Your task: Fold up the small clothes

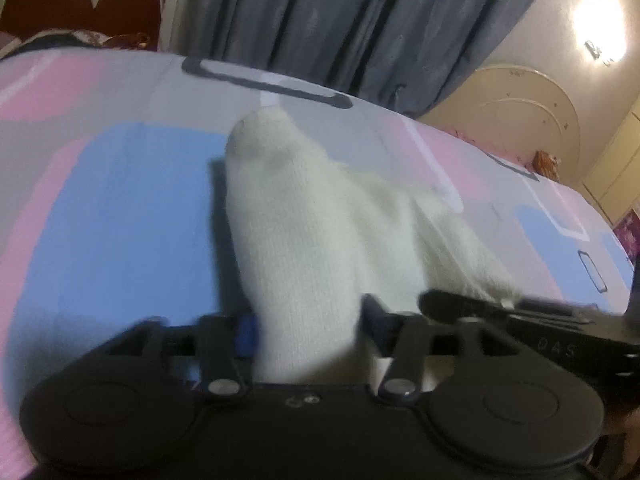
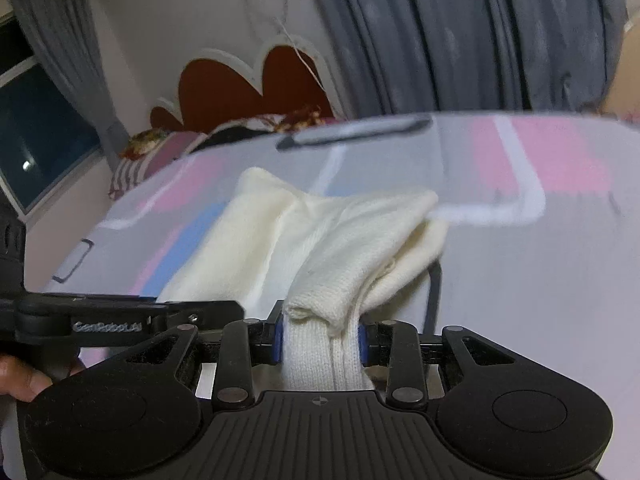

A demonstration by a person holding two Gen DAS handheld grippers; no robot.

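Note:
A cream knitted sock (image 1: pixel 288 208) lies on a bedsheet (image 1: pixel 120 200) patterned in pink, blue and grey. Its near end runs between the fingers of my left gripper (image 1: pixel 308 324). Those jaws stand wide and the cloth there is not squeezed, though the picture is blurred. In the right wrist view the sock (image 2: pixel 320 232) is bunched and folded. My right gripper (image 2: pixel 322 340) is shut on its ribbed cuff, with the blue pads (image 2: pixel 280 340) pressing both sides. The two grippers are close, side by side: the other tool (image 2: pixel 120 316) shows at the left, held by a hand (image 2: pixel 16 380).
The bedsheet (image 2: pixel 520 280) spreads out beyond the sock. A red scalloped headboard (image 2: pixel 248 88) and patterned pillows (image 2: pixel 168 140) are at the bed's head. Grey curtains (image 1: pixel 340 20) hang behind the bed, and a cream cupboard door (image 1: pixel 520 120) stands at the right.

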